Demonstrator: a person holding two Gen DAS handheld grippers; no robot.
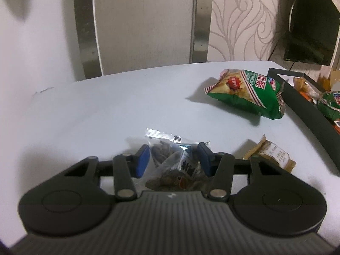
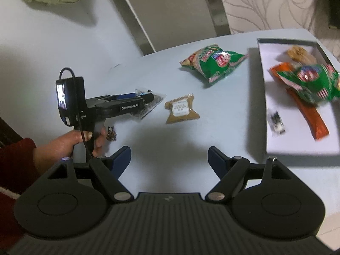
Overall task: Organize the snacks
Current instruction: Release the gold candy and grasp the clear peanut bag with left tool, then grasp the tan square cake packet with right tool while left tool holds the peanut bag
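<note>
**Clear snack packet between my left pads, most snacks loose on the desk**

My left gripper points down at a clear snack packet lying on the pale desk. The blue pads stand either side of it, and I think they sit just clear of the wrapper, though the crinkled film makes that hard to judge. My right gripper hovers above bare desk with its jaws wide apart and nothing between them.

Just right of the clear packet lies a brown biscuit packet. Farther back, a green chip bag lies beside the black-rimmed tray. In the tray are a second green bag on top of a long orange packet, a small clear packet and a golden pastry. A small wrapped sweet sits beside my left hand.
</note>
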